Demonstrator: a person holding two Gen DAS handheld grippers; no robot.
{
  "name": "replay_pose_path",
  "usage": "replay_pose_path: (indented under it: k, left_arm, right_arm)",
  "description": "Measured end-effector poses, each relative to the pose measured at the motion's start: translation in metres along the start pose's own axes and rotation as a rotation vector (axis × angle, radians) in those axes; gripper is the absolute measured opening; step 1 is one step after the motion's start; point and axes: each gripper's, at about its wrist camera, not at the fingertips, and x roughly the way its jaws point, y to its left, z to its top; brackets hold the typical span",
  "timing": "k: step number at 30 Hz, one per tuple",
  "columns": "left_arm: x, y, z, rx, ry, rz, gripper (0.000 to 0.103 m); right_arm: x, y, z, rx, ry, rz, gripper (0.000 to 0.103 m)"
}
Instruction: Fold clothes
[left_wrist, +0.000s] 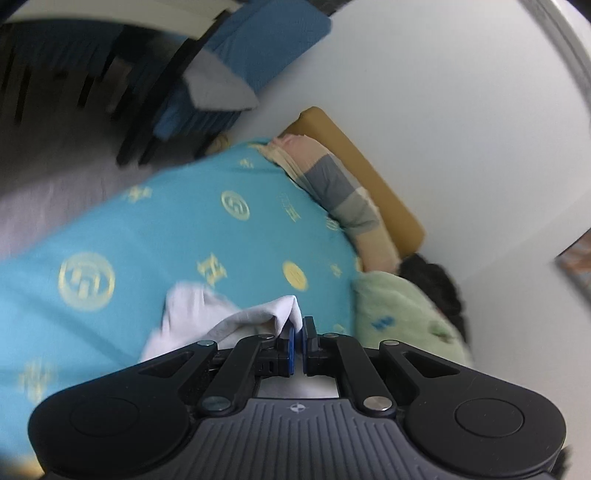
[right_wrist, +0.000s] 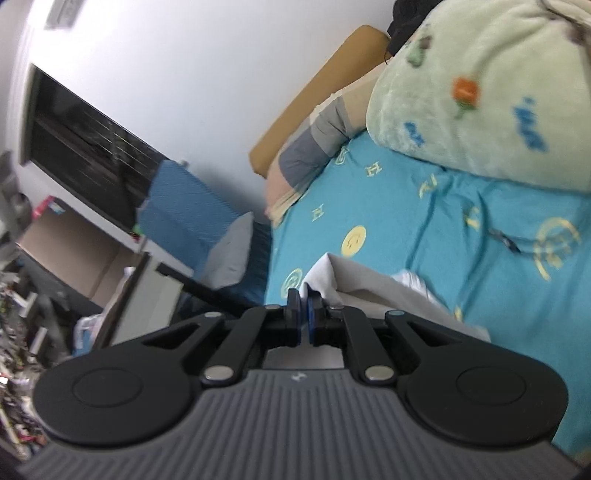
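A white garment (left_wrist: 207, 314) hangs over the turquoise bed sheet (left_wrist: 166, 229) with gold emblems. My left gripper (left_wrist: 298, 334) is shut on an edge of the white garment, which bunches to the left of the fingers. In the right wrist view my right gripper (right_wrist: 303, 308) is shut on another edge of the same white garment (right_wrist: 369, 288), which trails to the right under the gripper body. Both grippers hold the cloth above the bed.
A pale green blanket (right_wrist: 480, 85) lies heaped at the bed's head, beside a striped pillow (left_wrist: 332, 184) and a tan headboard (left_wrist: 369, 166) against the white wall. A blue chair (right_wrist: 184, 206) with a grey cushion and a cluttered desk stand beside the bed.
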Motion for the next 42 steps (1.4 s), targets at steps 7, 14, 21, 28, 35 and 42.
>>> replay_pose_path:
  k: [7,14,21,28,35,42]
  left_arm:
    - [0.114,0.032,0.004,0.083,0.005,0.107,0.004]
    - [0.150,0.057,0.003,0.091,0.044,0.101,0.008]
    - [0.144,0.038,0.007,0.253,0.013,0.076,0.060]
    - [0.162,0.048,0.001,0.336,0.068,0.236,0.076]
    - [0.195,0.062,-0.006,0.354,0.128,0.277,0.044]
    - [0.160,0.056,0.011,0.286,-0.015,0.194,0.006]
  right_arm:
    - [0.078,-0.033,0.005,-0.009,0.121,-0.051,0.008]
    - [0.154,-0.065,0.010,-0.010,0.246,-0.096,0.012]
    - [0.140,-0.035,0.024,-0.141,0.299,0.069,0.088]
    - [0.162,-0.045,0.014,-0.303,0.298,-0.036,0.084]
    - [0.181,-0.059,-0.001,-0.428,0.245,-0.165,0.020]
    - [0.157,-0.042,0.006,-0.457,0.063,-0.070,0.011]
